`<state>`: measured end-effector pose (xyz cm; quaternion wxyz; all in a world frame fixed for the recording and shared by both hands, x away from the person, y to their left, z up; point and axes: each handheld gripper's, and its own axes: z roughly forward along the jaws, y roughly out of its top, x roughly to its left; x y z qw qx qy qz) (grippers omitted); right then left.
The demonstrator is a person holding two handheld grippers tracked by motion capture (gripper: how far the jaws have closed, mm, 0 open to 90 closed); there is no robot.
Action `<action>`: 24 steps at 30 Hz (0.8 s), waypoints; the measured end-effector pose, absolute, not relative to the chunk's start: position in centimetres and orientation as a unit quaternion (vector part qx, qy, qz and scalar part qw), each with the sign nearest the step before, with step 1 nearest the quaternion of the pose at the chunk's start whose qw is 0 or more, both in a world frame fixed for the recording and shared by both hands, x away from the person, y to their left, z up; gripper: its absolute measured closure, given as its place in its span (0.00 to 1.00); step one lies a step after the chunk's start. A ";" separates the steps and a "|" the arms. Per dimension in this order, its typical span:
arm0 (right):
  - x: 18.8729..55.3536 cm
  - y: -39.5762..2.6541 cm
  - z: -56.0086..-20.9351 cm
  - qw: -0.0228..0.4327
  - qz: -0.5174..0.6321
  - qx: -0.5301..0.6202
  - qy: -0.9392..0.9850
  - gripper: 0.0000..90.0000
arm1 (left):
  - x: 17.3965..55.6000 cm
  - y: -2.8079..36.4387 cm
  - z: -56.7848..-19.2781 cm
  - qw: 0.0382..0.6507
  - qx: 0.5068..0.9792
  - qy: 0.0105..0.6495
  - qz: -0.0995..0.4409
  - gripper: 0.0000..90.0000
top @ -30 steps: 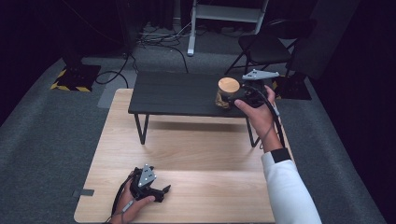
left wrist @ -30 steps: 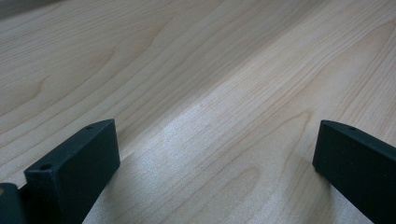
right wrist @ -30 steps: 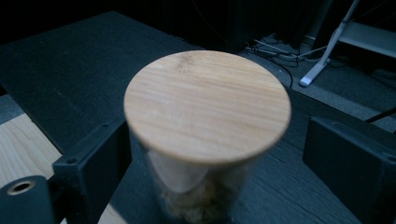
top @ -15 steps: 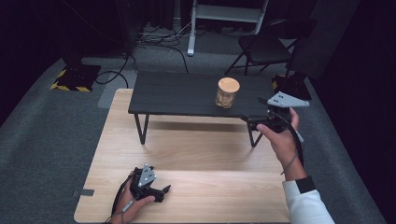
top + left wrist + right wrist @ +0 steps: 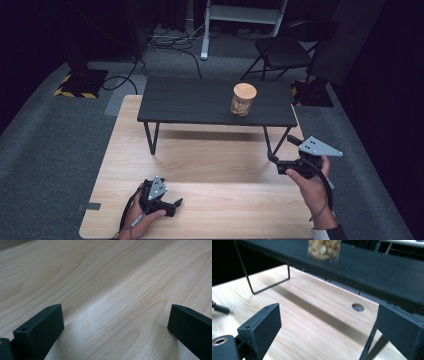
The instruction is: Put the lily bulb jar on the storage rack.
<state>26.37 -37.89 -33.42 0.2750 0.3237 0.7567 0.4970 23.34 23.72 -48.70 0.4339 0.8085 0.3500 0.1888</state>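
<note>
Here, right gripper (image 5: 280,162) level, jaws apart, empty.

Jar (image 5: 243,99) on raised shelf (image 5: 200,102), right of its middle

From above your side, the high view is looking forward and down on the wooden table (image 5: 210,200), taking in its whole top. The left gripper view is hovering very near that same table (image 5: 112,290), facing across its grain. The right gripper view is sitting low beside the table (image 5: 299,322), facing the black bench (image 5: 374,267) and jar (image 5: 325,248), which the high view is also sharing.
</note>
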 end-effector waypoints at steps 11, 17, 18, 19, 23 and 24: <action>24.8 -38.4 -37.0 0.277 0.472 0.318 0.774 0.06 | 23.3 23.7 -48.7 0.434 0.808 0.351 0.189 0.01; 23.7 -38.7 -39.4 0.269 0.463 0.324 0.780 0.06 | 23.3 23.7 -48.7 0.434 0.808 0.351 0.189 0.01; 23.5 -38.8 -39.9 0.268 0.462 0.325 0.781 0.07 | 23.3 23.7 -48.7 0.434 0.808 0.350 0.189 0.01; 23.2 -38.7 -40.3 0.270 0.459 0.325 0.782 0.06 | 23.3 23.7 -48.7 0.434 0.808 0.350 0.189 0.01; 22.4 -38.8 -41.7 0.268 0.444 0.327 0.790 0.07 | 23.3 23.7 -48.7 0.434 0.808 0.351 0.189 0.01; 22.2 -38.9 -42.1 0.268 0.442 0.327 0.791 0.07 | 23.3 23.7 -48.7 0.434 0.808 0.351 0.189 0.01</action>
